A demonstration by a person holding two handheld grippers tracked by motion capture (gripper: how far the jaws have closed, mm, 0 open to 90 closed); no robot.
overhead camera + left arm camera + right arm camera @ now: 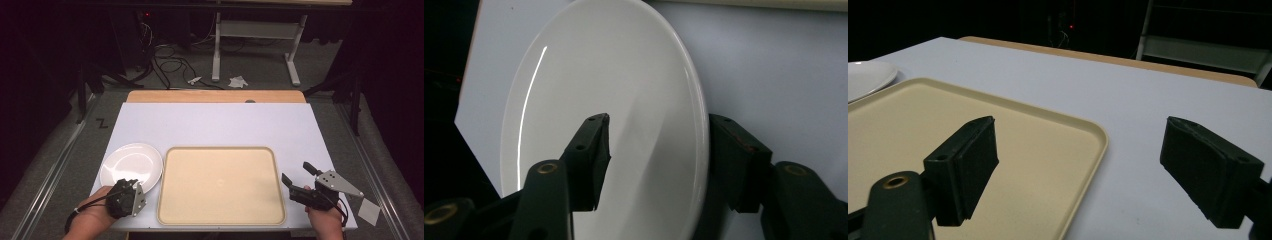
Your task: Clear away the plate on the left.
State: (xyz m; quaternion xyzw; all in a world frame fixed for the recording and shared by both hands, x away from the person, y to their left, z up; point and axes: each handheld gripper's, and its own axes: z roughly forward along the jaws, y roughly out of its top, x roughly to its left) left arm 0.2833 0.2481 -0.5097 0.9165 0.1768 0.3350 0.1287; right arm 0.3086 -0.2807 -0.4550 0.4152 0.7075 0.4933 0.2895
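Between left claw (656, 165) jaws: white plate (604, 100) rim; jaws apart.

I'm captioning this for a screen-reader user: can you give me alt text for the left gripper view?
A white plate on a pale table sits between the left gripper's two open black jaws, one over the plate's face and the other just outside its rim. Whether either jaw touches the plate can't be told.

Your left gripper (656, 165) is straddling the white plate's (624, 75) near rim — one jaw lying over the glossy face, the other off its edge, over the pale table (774, 75) — jaws parted.
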